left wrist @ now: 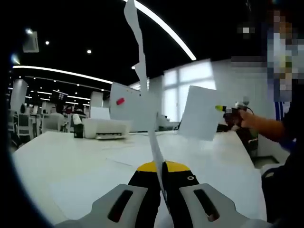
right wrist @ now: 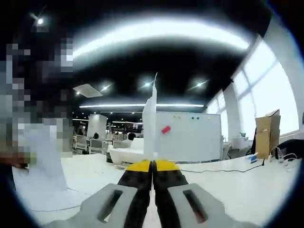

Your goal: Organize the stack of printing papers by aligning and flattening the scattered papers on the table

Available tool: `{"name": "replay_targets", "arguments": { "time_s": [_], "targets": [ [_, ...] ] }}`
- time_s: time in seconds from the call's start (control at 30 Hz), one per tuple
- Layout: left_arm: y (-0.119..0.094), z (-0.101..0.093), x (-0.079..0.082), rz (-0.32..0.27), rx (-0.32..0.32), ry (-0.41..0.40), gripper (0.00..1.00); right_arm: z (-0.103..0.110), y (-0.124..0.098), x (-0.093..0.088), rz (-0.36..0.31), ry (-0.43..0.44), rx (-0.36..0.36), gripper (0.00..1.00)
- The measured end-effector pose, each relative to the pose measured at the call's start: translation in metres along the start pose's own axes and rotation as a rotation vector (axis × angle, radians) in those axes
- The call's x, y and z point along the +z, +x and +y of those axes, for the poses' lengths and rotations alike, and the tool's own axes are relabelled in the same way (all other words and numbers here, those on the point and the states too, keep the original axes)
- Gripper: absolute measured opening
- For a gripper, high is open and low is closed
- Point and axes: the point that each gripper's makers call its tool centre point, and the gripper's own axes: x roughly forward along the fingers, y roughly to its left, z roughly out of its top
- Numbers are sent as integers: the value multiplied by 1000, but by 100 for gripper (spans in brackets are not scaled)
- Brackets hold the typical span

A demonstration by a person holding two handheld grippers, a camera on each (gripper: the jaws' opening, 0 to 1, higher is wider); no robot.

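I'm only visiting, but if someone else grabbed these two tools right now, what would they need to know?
Left gripper: shut on a sheet of paper, held upright, seen edge-on.
Right gripper: shut on another sheet, also lifted off the table. It comes into the left gripper view as a sheet held out from the right.
More loose paper lies flat on the table.
Done: two sheets picked up.
Left: bring the sheets together, square the edges, lay the stack flat.
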Motion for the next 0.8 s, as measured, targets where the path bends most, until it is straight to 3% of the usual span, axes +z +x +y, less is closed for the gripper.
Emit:
{"name": "replay_targets", "arguments": {
  "time_s": [0.33,0.8],
  "targets": [
    [-1,-1,1,-3,-3,-5,6,5,-12,-2,24,-12,-3,0],
    [0,3,-1,2,12,21,6,21,-31,22,-3,-71,7,0]
  ]
}}
